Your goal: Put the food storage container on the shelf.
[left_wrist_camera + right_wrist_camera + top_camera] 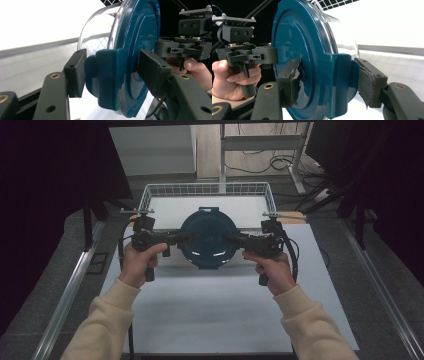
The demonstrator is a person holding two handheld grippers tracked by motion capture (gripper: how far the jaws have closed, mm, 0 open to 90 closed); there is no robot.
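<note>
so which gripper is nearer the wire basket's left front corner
Left. The left gripper clamps the lidded container's left clip, just below that corner of the wire basket. The right gripper clamps the opposite clip, below the basket's right front corner.

Dim room, blown-out table (37, 20) (glare)

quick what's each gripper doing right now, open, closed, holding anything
Left gripper: closed on the left clip tab of the blue-lidded container, fingers pressing it.
Right gripper: closed on the container's opposite clip tab.
</note>
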